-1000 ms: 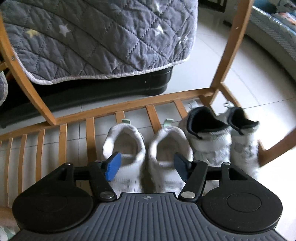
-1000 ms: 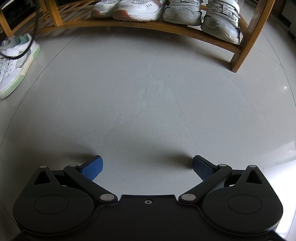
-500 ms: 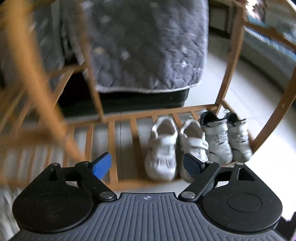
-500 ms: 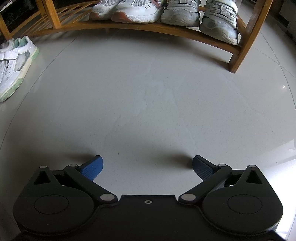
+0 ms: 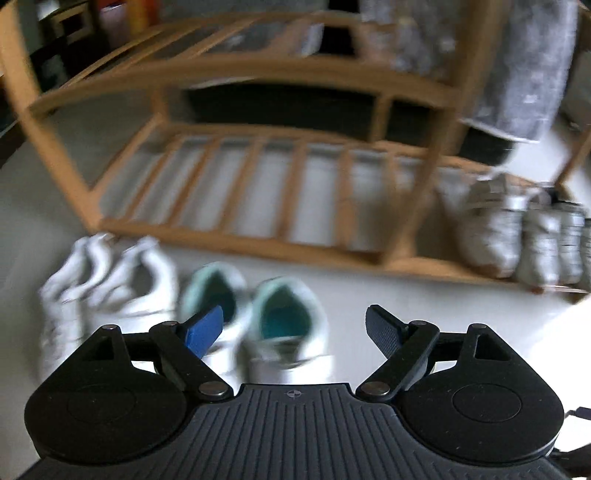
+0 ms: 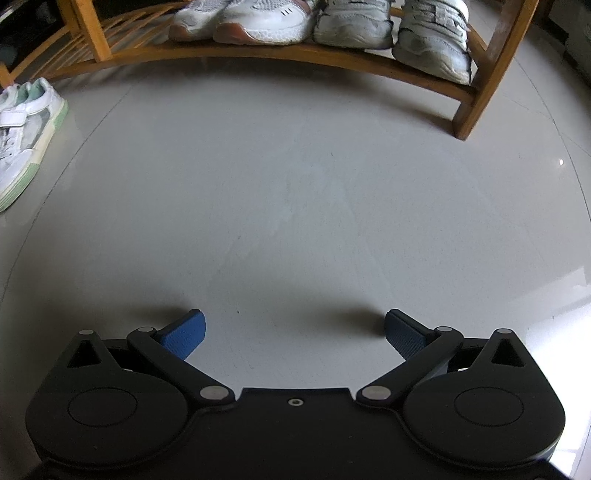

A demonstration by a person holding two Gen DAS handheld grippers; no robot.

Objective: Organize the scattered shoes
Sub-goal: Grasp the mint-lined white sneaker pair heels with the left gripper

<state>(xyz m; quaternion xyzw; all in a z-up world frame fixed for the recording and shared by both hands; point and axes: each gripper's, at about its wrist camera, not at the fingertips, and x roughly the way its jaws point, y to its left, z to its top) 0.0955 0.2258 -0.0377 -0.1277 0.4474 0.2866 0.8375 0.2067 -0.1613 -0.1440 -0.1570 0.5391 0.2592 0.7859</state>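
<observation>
White shoes, smeared by blur in the left wrist view, sit on the pale floor (image 5: 424, 295): a plain white pair (image 5: 107, 280) farthest left, then a mint-lined pair (image 5: 258, 317), both just in front of the wooden shoe rack (image 5: 236, 236). The left gripper (image 5: 293, 326) hangs above the mint-lined pair with its jaws spread wide and nothing pinched between them. Further right, what look like four grey-white shoes (image 5: 517, 236) stand on the rack's low shelf. Over in the right wrist view, the right gripper (image 6: 295, 334) is also released, empty, over bare floor, with a green-soled sneaker (image 6: 26, 140) at the left edge and two shelved pairs (image 6: 321, 22) beyond.
</observation>
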